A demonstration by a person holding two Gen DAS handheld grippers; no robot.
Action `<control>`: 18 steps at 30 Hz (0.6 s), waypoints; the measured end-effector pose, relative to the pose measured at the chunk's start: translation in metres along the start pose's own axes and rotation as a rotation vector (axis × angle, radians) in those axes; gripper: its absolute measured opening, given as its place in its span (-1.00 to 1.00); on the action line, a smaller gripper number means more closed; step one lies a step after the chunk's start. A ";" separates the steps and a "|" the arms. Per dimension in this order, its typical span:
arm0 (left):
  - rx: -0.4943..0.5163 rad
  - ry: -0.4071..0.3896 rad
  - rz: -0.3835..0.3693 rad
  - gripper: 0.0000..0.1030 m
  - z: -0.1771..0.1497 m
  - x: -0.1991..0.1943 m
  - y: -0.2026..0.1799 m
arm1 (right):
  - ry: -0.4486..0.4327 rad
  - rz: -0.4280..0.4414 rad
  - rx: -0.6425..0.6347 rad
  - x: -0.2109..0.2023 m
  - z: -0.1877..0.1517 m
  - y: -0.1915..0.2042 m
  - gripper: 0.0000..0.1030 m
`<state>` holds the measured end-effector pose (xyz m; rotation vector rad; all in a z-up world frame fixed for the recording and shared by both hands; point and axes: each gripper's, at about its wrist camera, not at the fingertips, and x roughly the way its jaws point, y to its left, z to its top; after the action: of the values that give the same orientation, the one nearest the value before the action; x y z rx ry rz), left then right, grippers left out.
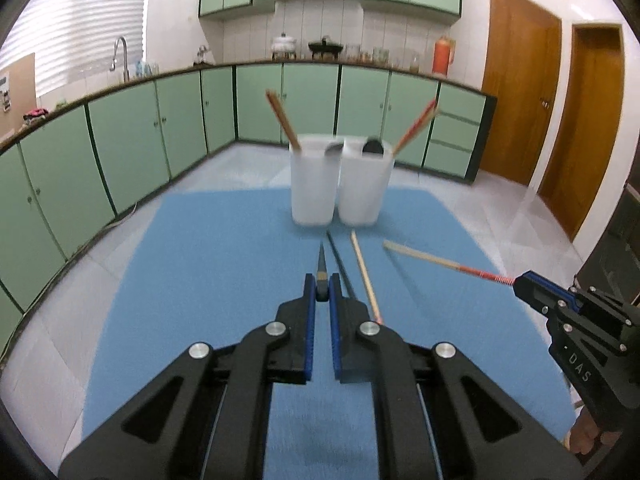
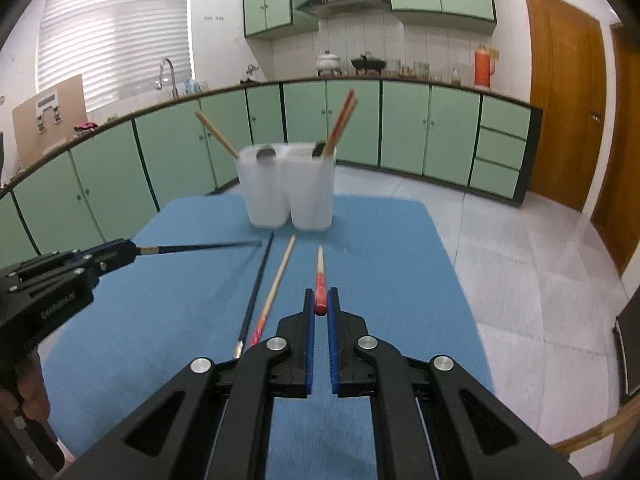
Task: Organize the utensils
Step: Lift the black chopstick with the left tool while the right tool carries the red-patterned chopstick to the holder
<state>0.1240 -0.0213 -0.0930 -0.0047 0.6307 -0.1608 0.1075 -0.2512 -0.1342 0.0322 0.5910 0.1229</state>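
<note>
Each gripper pinches one chopstick by its thick end, ready for the cups (image 1: 340, 184): left gripper (image 1: 322, 292) the black chopstick (image 1: 321, 264), right gripper (image 2: 320, 307) the red-handled chopstick (image 2: 319, 276). Two more chopsticks (image 2: 264, 284) lie before the cups.

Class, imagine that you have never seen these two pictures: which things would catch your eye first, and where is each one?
Each black gripper clamps one chopstick above the blue mat: the left gripper a dark chopstick, the right gripper a red-ended chopstick. At the mat's far end stand two white cups with chopsticks leaning out. Two loose chopsticks lie between.
</note>
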 end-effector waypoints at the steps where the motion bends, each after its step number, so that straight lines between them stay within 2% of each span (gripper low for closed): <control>1: -0.001 -0.014 -0.003 -0.89 0.005 -0.004 -0.001 | -0.009 0.003 -0.001 -0.003 0.005 0.000 -0.89; 9: -0.009 -0.092 -0.036 -0.89 0.044 -0.016 -0.003 | -0.072 0.052 0.015 -0.018 0.043 -0.001 -0.89; 18: -0.028 -0.121 -0.082 -0.89 0.070 -0.020 0.000 | -0.113 0.072 0.018 -0.019 0.086 -0.008 -0.89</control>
<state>0.1494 -0.0218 -0.0243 -0.0670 0.5122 -0.2293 0.1407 -0.2609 -0.0532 0.0772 0.4783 0.1849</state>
